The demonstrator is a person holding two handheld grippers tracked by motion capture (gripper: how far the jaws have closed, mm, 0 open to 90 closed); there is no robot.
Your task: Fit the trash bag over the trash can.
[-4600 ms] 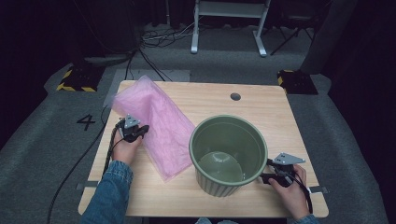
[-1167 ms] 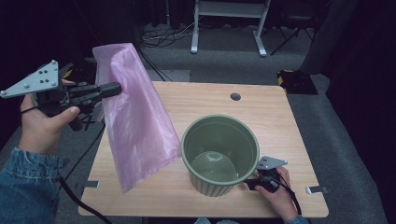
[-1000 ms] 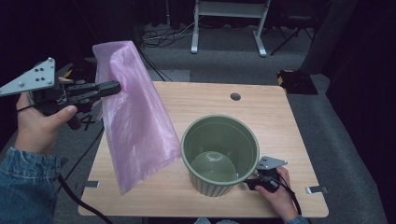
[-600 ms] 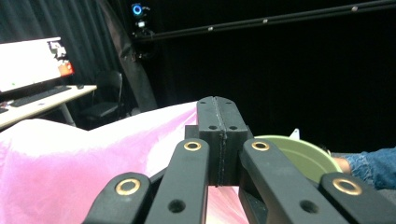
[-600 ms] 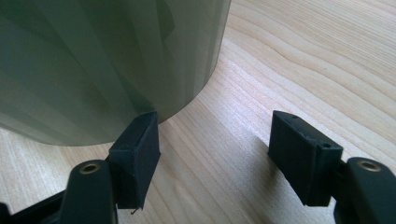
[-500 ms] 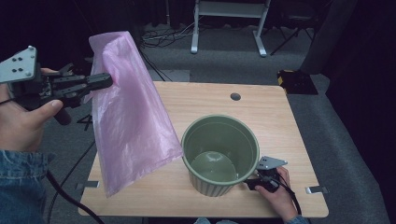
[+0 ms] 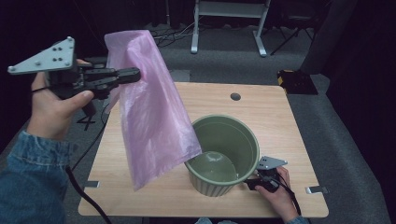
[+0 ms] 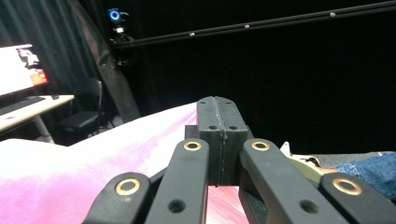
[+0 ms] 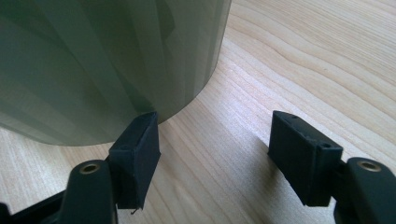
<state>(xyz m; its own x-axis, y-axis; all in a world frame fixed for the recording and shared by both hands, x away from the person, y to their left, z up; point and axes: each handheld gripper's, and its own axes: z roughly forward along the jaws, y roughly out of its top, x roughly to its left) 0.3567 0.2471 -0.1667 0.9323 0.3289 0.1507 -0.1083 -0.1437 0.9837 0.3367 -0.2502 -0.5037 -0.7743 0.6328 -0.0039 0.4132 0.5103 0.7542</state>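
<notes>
A pink plastic bag point(image 7: 149, 116) hangs in the air over the table's left half, and my left gripper point(image 7: 135, 74) is shut on its top edge. The bag's lower corner lies against the left rim of the green ribbed bin point(image 7: 250, 140). In the left gripper view the jaws point(image 8: 217, 107) are pressed together with the pink film point(image 8: 93, 158) spread below them. My right gripper point(image 7: 250, 183) rests on the table at the bin's near right base. Its jaws point(image 9: 219, 135) stand open, the left pad against the bin wall point(image 9: 102, 60), with only bare wood between them.
The wooden table point(image 7: 280, 112) has a round cable hole point(image 7: 235, 96) at its far side. A cable point(image 7: 84, 186) trails from the left gripper past the table's left edge. A white metal stand point(image 7: 229, 23) and a yellow-black block point(image 7: 294, 79) are on the floor beyond.
The bag, earlier lying flat on the table, is lifted. In the last second the left hand carried it up and to the right, toward the bin. The right gripper stayed put.
</notes>
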